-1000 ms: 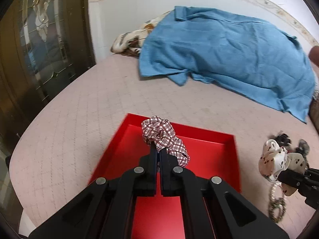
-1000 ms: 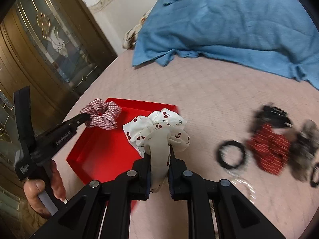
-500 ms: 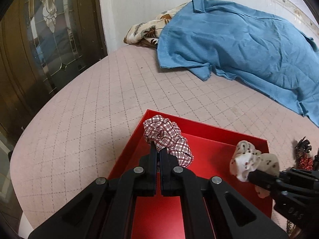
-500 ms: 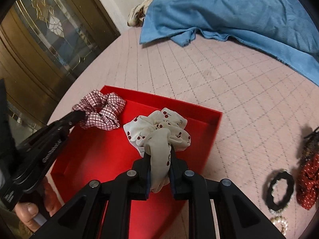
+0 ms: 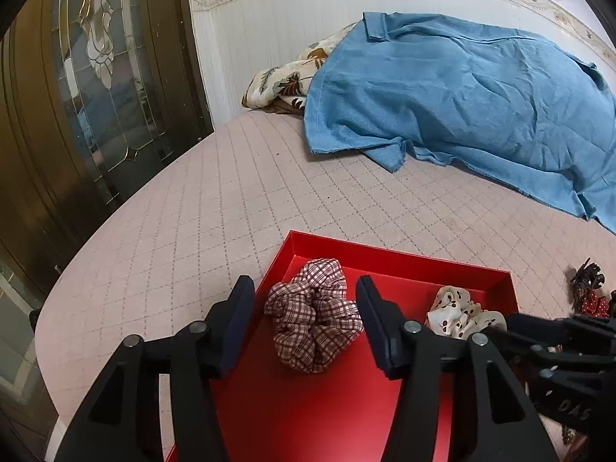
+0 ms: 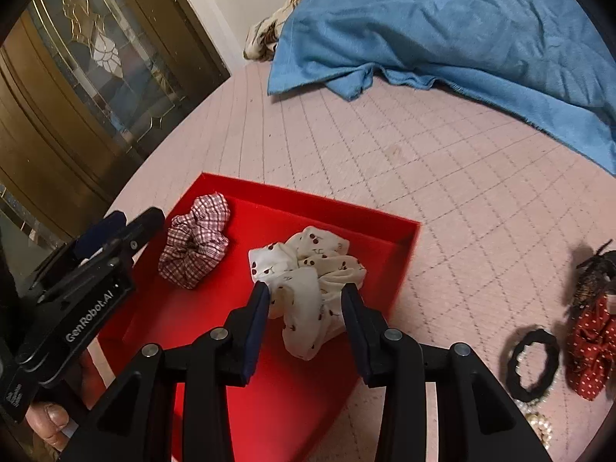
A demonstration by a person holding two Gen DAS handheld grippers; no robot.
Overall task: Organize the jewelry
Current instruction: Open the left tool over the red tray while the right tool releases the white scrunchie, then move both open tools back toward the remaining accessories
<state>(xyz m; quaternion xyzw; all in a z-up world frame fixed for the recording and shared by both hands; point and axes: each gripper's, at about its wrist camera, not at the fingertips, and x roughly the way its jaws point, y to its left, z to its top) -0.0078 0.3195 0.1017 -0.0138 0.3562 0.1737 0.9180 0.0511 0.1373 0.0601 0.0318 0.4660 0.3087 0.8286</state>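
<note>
Both scrunchies dropped in the red tray [image 6: 400, 258]

Left claw [image 5: 306, 323] and right claw [image 6: 304, 323] gape wide around plaid scrunchie [image 5: 313, 327] and cherry scrunchie [image 6: 308, 285]; next, fetch the black hair tie [image 6: 533, 364].

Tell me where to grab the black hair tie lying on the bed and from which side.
Pinch the black hair tie across its left arc, coming straight down from above with the right claw. It lies flat as an open ring, so one finger can drop into the hole. Its lower edge overlaps a pearl piece and the red dotted bow sits close on its right.
</note>
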